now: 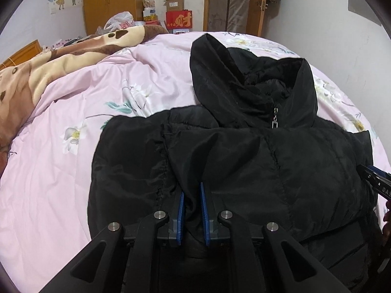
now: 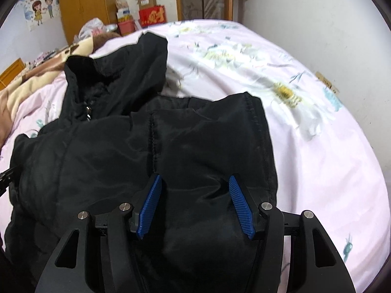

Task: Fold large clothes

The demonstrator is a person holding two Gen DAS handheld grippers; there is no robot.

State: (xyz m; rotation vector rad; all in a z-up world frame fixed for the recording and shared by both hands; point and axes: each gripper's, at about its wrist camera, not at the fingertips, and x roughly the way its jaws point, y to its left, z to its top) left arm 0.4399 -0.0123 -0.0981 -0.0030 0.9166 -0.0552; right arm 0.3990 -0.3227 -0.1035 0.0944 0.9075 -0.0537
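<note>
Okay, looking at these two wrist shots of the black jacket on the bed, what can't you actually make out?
- Black jacket hem: cut off by the bottom edge and hidden behind the left tongs in the left wrist view.
- Left tongs' grip: black fabric fills the narrow gap; a firm pinch is unclear.
- Sleeves: folded under or out of frame in both views.
- Pink floral quilt: its print is motion-blurred in the right wrist view.
- Right tongs: open over the jacket; contact is unclear.

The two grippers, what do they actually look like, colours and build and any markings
Both are matte black with angular linkage arms joined by round silver pivot pins. The left gripper has narrow blue pads seen edge-on. The right gripper shows the blue pads face-on, finely ribbed. In the left wrist view, the right gripper's body carries white lettering, partly cut off. No cables or sleeves are visible.
</note>
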